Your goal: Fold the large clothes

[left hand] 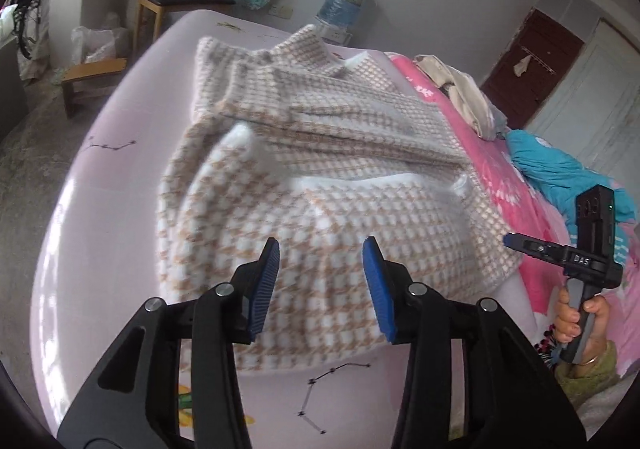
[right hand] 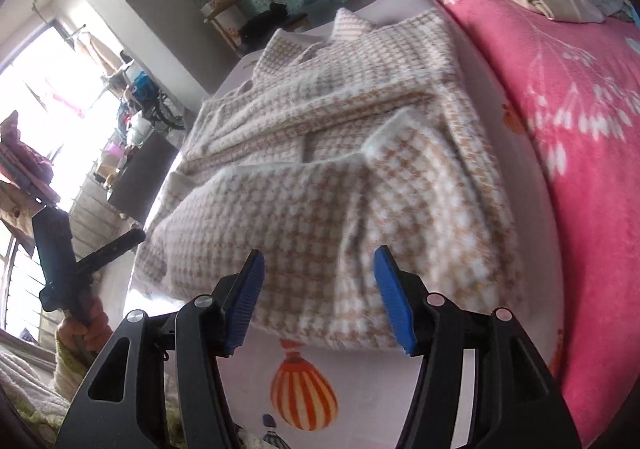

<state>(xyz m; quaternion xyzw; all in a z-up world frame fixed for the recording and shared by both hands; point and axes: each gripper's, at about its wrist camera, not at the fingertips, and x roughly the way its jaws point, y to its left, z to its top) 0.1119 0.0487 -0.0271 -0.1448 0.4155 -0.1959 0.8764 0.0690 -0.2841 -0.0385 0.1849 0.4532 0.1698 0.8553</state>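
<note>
Fuzzy beige-checked coat [left hand: 320, 153], partly folded

The left gripper [left hand: 322, 249] is angled downward with its blue pads parted and nothing clamped between them. The right gripper [right hand: 318, 257] is likewise tilted down, its jaws spread and empty. Each handle is gripped from below by a hand [left hand: 576, 319]

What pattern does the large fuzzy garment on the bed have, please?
Beige-and-white houndstooth check on the garment, clearest in the right wrist view.
</note>
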